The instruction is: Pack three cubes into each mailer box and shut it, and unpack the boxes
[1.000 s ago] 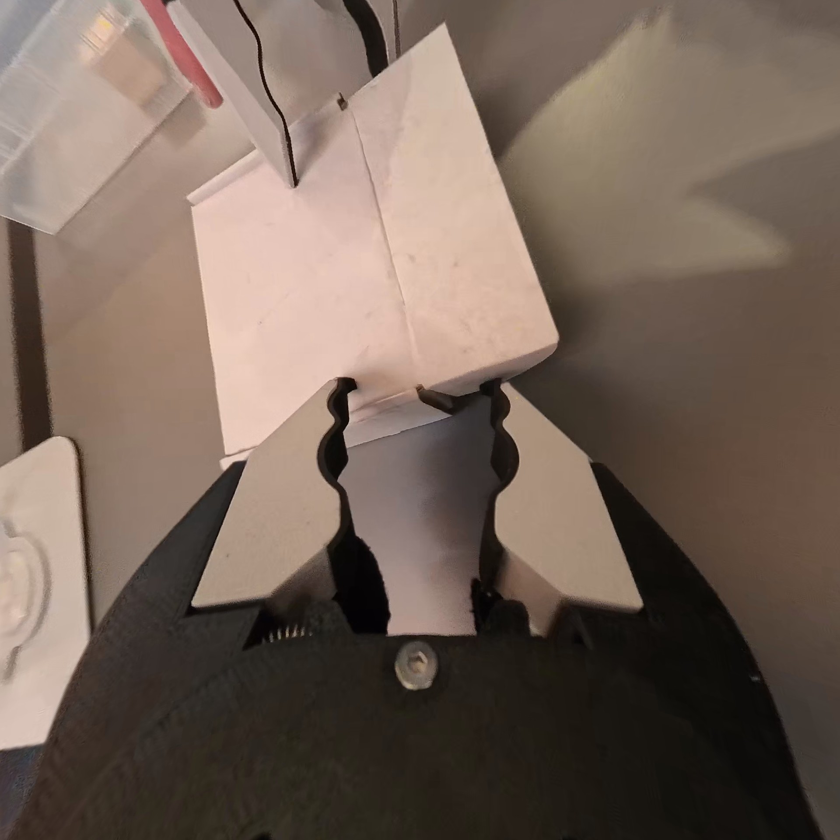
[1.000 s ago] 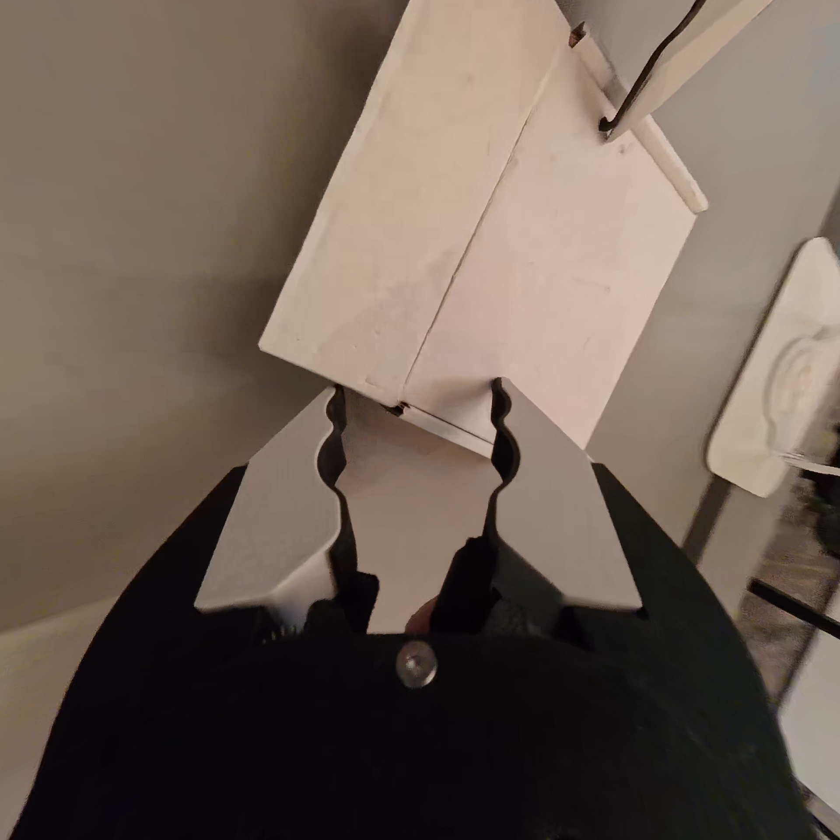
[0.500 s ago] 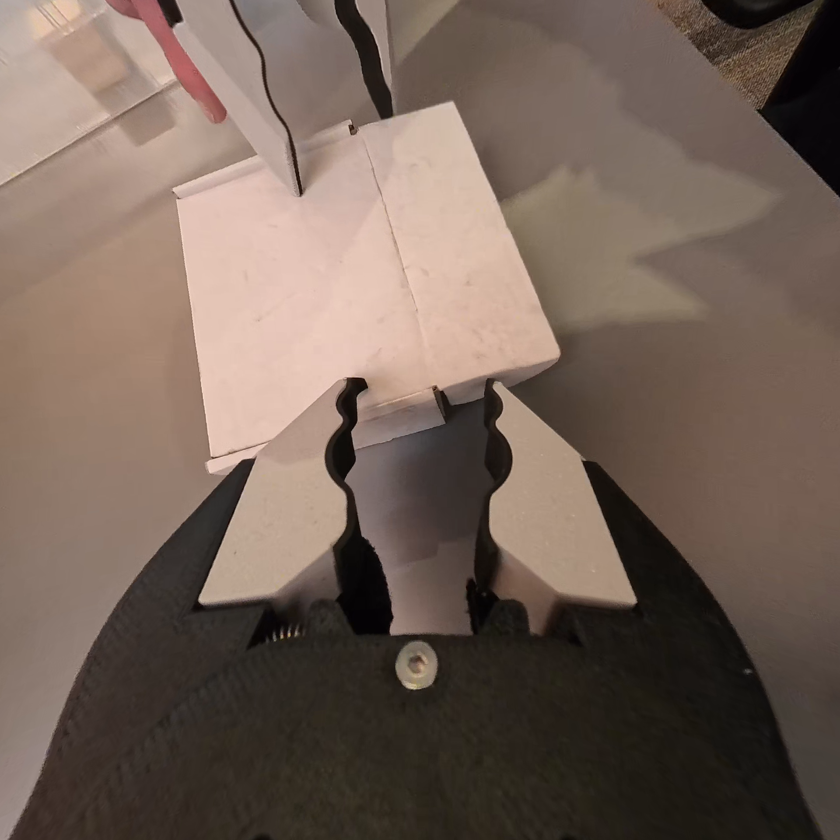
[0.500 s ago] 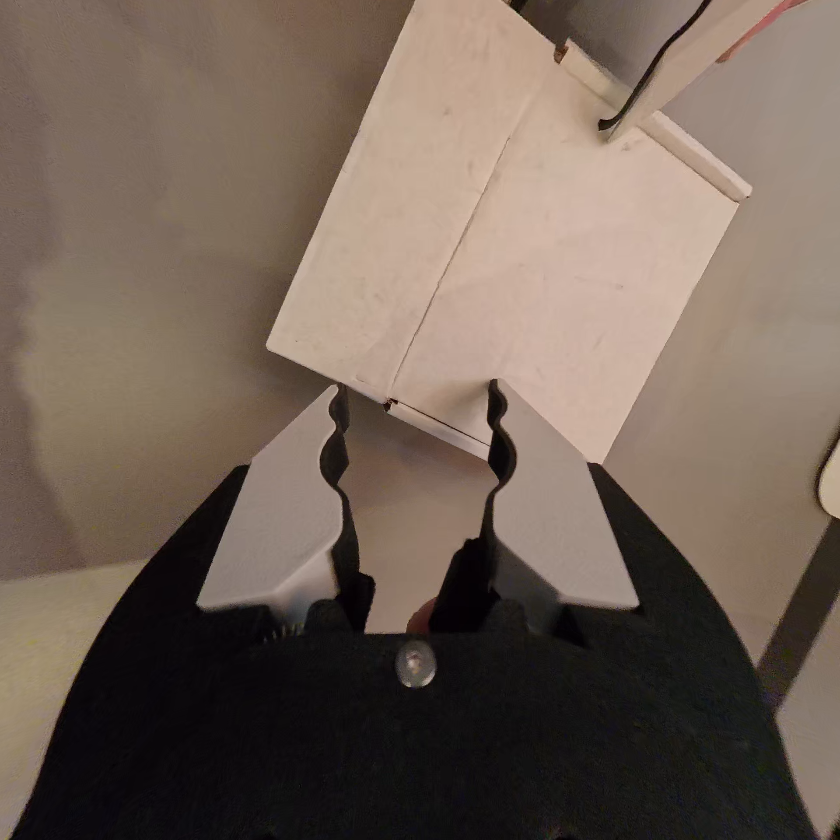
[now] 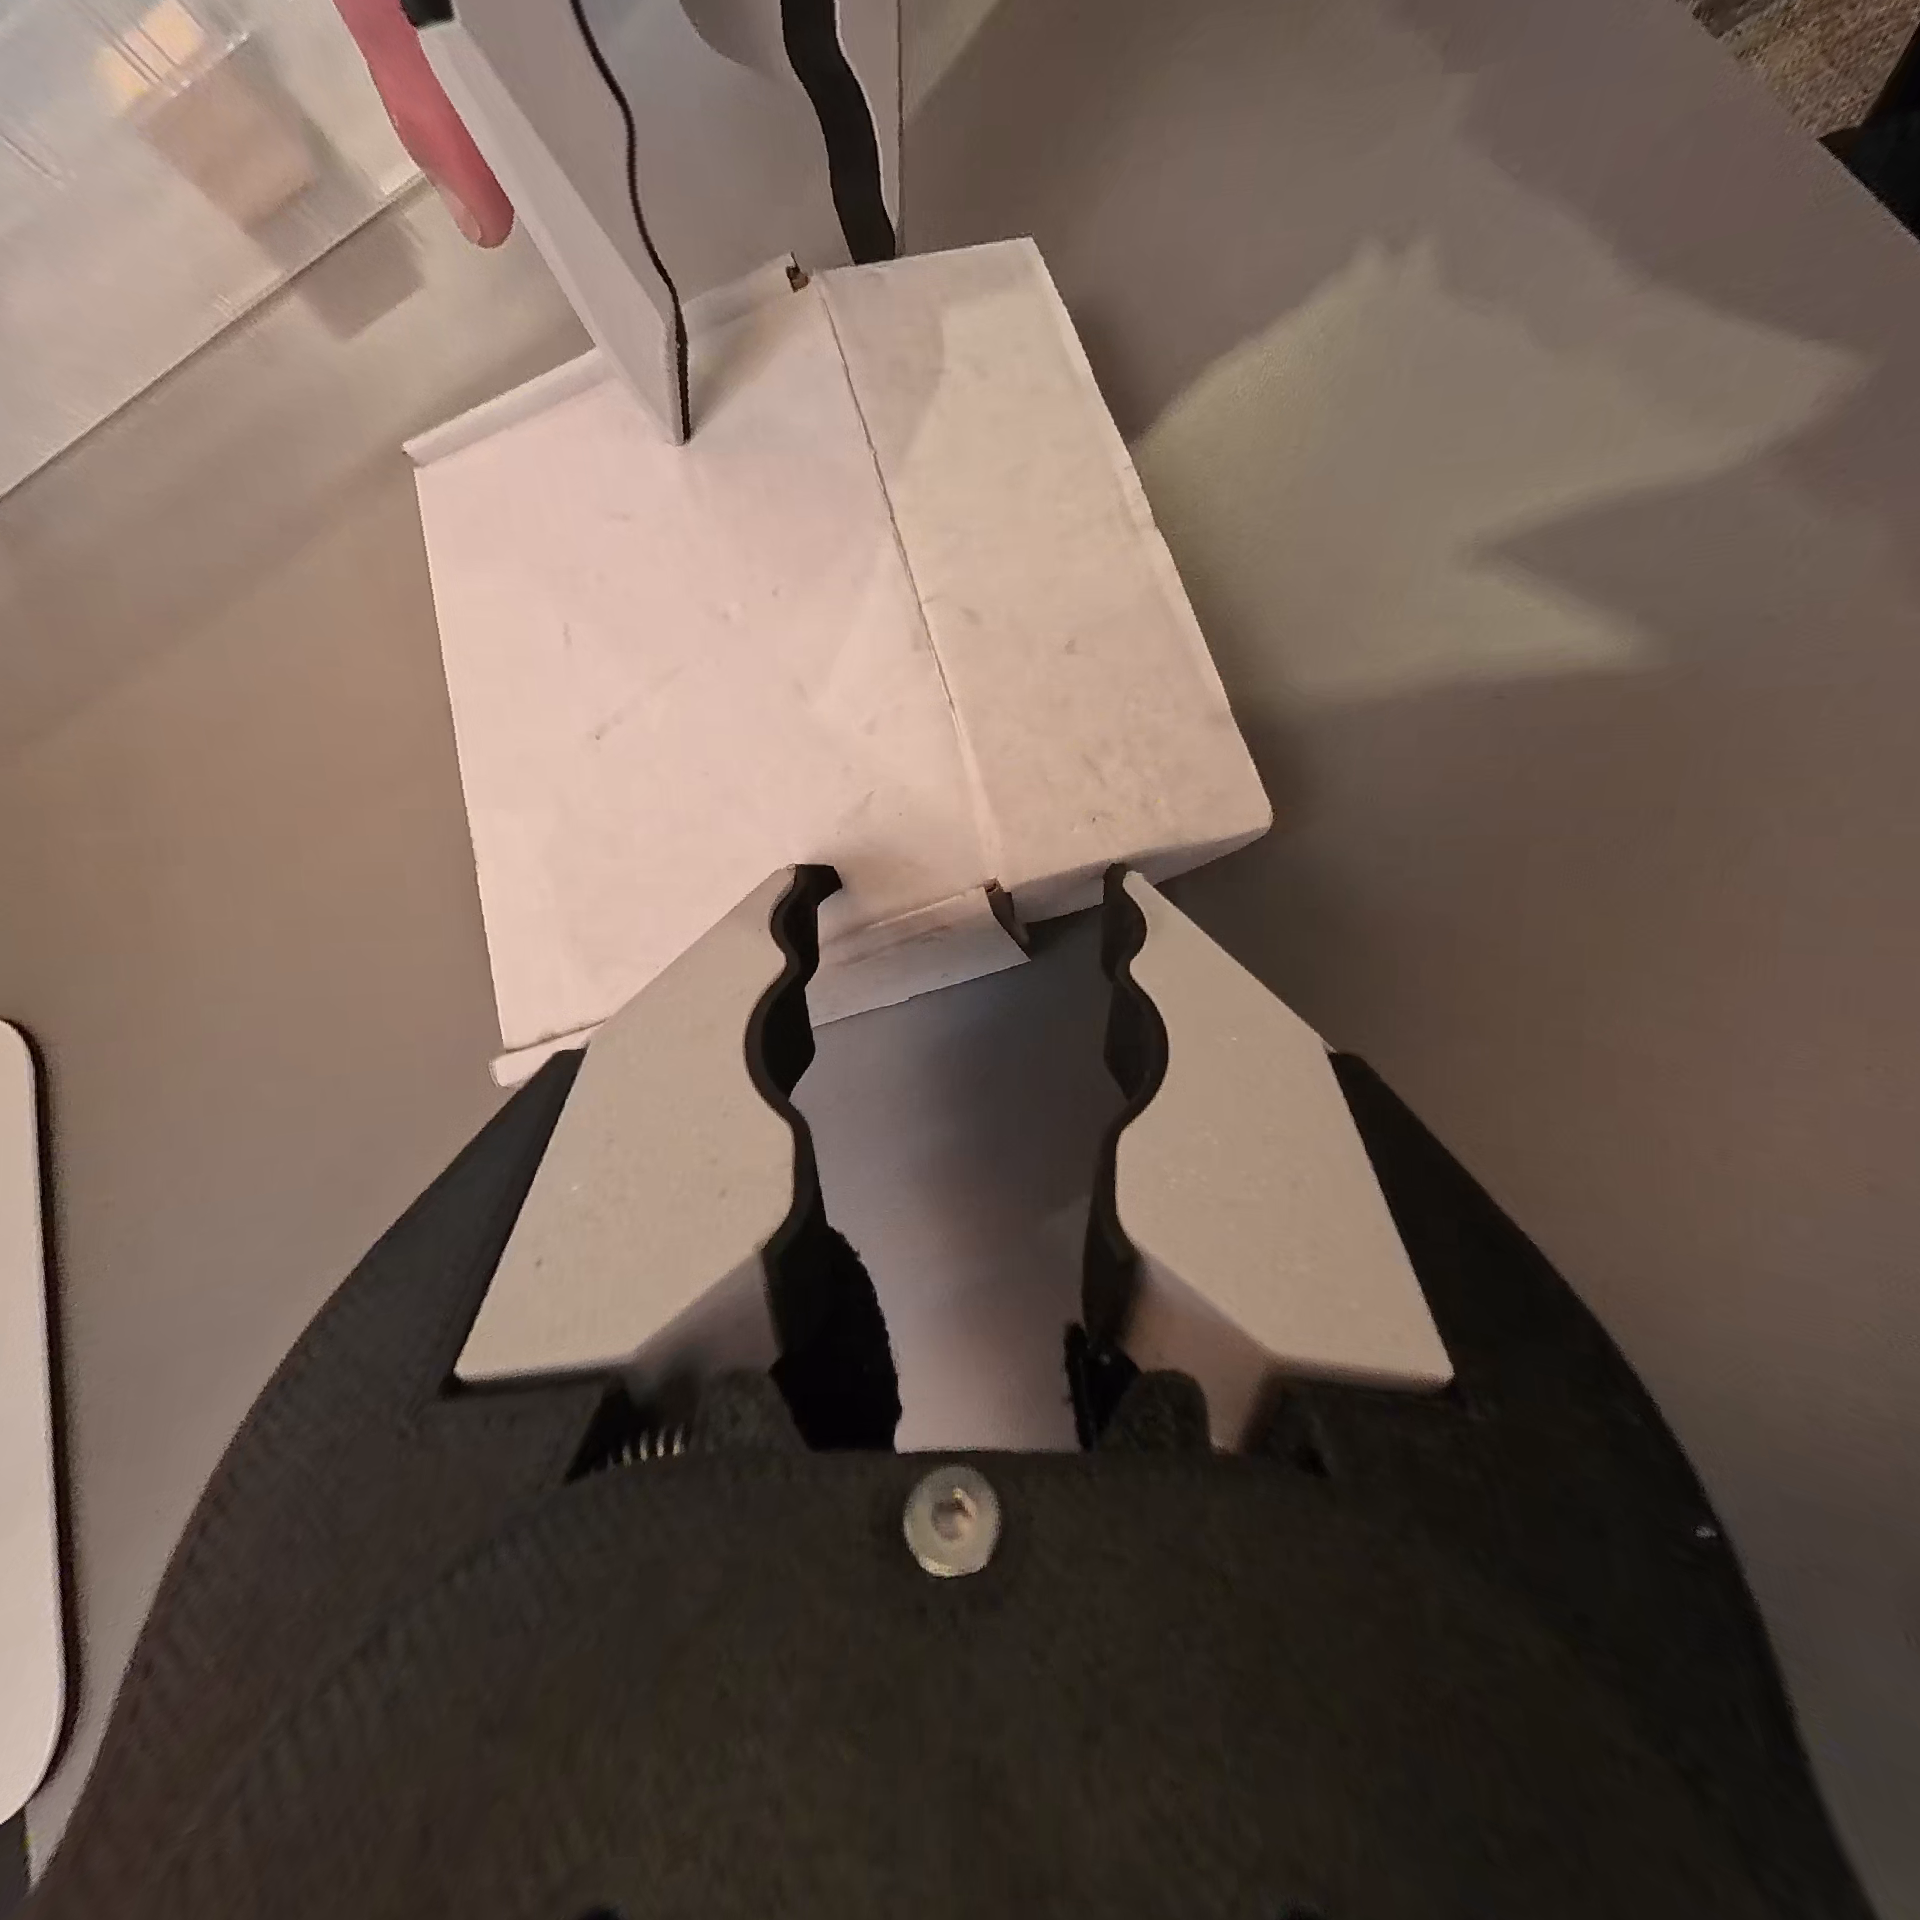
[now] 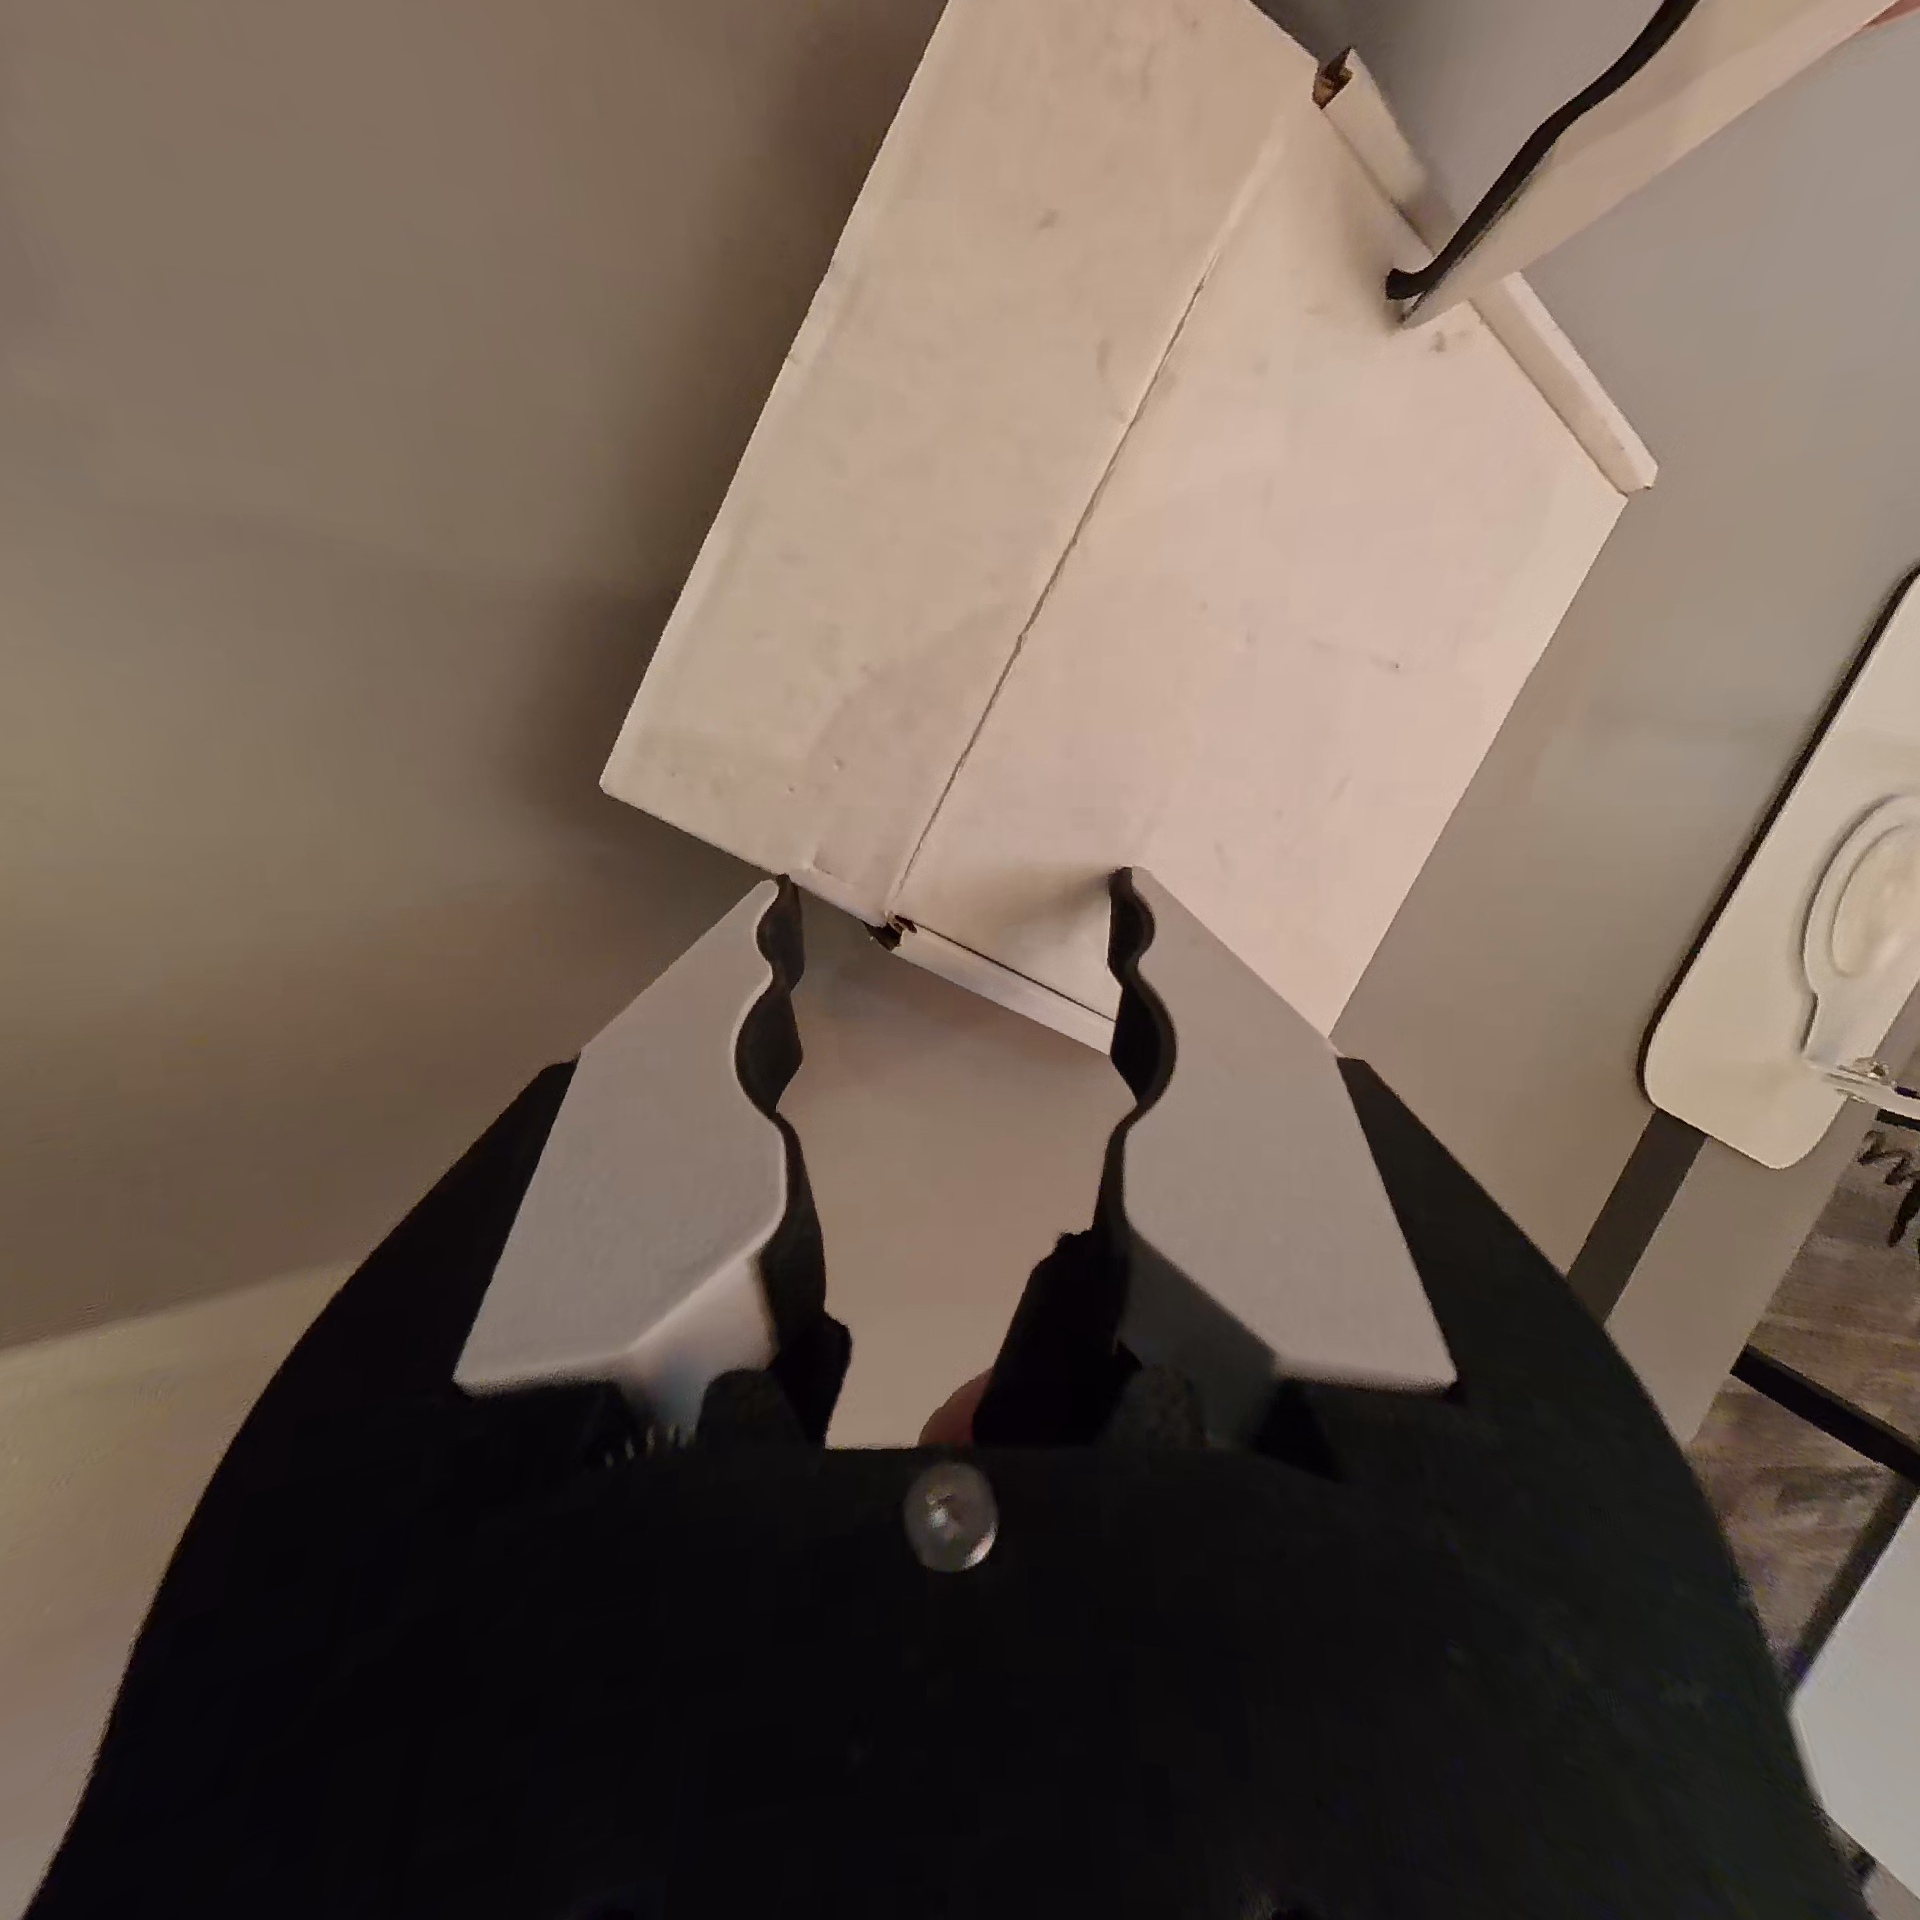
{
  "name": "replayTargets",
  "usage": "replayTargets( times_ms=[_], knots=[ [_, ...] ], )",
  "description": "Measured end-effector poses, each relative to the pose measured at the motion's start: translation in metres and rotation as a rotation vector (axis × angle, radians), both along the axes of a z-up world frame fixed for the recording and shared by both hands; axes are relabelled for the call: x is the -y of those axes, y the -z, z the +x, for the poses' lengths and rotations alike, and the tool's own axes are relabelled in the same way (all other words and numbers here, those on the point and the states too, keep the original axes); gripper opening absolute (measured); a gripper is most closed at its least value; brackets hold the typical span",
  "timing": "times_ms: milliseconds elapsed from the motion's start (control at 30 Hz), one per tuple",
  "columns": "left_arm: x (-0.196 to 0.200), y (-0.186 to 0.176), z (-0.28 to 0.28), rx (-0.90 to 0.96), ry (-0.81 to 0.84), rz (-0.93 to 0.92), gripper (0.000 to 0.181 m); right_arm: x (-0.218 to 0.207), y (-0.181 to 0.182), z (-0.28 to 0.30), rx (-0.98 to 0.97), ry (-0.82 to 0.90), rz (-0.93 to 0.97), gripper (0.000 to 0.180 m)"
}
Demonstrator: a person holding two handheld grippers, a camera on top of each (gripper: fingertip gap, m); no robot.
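A shut white mailer box (image 5: 727,644) lies flat on the grey table (image 5: 1558,987). My left gripper (image 5: 964,883) is open, with its fingertips against the box's near end beside a small end flap (image 5: 925,951). The right gripper's fingers (image 5: 613,260) rest on the box's far end. In the right wrist view the same box (image 6: 1195,623) lies ahead. My right gripper (image 6: 953,885) is open with its tips at that end of the box. The left gripper's finger (image 6: 1579,156) touches the opposite end. No cubes show.
A clear plastic bin (image 5: 156,156) stands at the back left of the left wrist view. A pink thing (image 5: 447,135) shows behind the right gripper. A white pad with a hook (image 6: 1818,914) lies by the table edge (image 6: 1621,1226); it also shows in the left wrist view (image 5: 21,1299).
Both grippers have stayed at the box's two ends with jaws unchanged. The background has shifted, so box and grippers have moved together over the table.
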State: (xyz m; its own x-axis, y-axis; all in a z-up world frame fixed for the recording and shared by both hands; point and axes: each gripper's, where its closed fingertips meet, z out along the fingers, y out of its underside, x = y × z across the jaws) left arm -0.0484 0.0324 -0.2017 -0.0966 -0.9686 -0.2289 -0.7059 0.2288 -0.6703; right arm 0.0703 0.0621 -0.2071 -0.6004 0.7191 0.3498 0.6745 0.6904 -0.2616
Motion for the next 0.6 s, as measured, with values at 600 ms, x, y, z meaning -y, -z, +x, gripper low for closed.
replayTargets(
  times_ms=[600],
  knots=[
    [-0.0028, -0.0056, 0.0017, 0.088, -0.070, -0.134, 0.047, 0.0000, -0.0004, -0.0021, -0.036, 0.008, -0.067, 0.059]
  ],
)
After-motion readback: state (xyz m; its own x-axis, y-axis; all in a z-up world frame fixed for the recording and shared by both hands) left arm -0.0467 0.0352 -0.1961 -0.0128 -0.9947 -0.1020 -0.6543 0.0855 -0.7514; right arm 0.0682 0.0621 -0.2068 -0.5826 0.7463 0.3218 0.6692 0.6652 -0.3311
